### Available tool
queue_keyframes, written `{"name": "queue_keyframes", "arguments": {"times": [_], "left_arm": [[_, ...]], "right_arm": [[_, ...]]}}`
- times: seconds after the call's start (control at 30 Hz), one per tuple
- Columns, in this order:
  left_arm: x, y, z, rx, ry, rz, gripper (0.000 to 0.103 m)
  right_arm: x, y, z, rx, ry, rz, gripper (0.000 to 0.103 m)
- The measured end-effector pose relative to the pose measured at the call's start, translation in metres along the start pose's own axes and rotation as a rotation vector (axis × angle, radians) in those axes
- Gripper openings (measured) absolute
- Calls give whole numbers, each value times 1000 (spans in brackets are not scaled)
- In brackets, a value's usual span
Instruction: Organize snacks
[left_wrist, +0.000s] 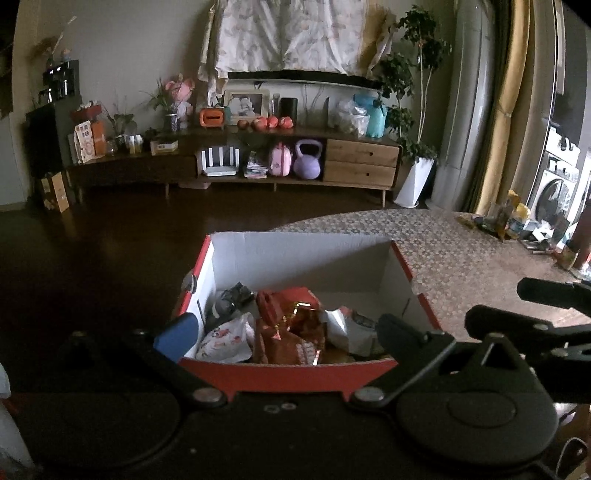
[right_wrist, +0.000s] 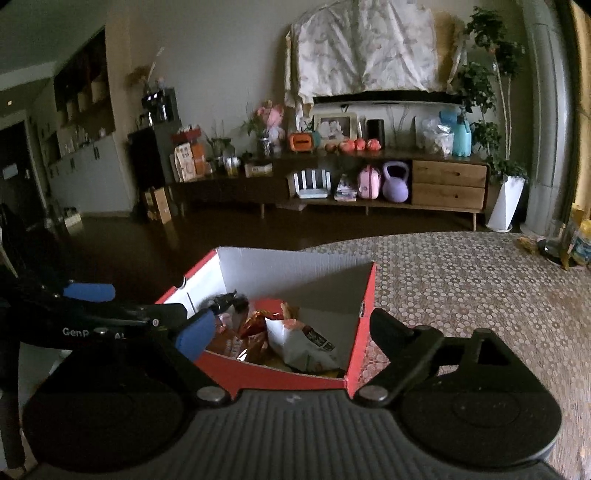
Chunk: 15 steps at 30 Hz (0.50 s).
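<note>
Both claws, left and right, gape wide above the snack-filled red box

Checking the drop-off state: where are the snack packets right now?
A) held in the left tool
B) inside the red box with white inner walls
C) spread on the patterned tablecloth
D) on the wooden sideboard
B: the snack packets lie piled inside the red box, and both views show them below its white inner walls, with neither tool closed on anything.
</note>
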<state>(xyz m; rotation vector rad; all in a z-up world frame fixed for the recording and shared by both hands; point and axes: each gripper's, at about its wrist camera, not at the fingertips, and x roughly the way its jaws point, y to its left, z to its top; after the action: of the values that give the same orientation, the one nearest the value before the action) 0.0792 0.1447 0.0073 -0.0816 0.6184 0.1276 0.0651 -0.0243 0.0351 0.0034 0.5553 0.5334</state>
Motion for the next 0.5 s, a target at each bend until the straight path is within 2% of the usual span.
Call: {"name": "queue_keyframes", "arguments": {"times": [0.2, 0.33, 0.5], "left_arm": [[-15, 0, -1, -26, -17, -21, 103], [-24, -2, 0, -24, -32, -40, 103], [-33, -4, -3, -29, -45, -55, 103]], "right_arm": [[-22, -3, -4, 21, -46, -18, 96], [-32, -7, -8, 53, -47, -9, 101], [-40, -7, -13, 54, -43, -1, 101]]}}
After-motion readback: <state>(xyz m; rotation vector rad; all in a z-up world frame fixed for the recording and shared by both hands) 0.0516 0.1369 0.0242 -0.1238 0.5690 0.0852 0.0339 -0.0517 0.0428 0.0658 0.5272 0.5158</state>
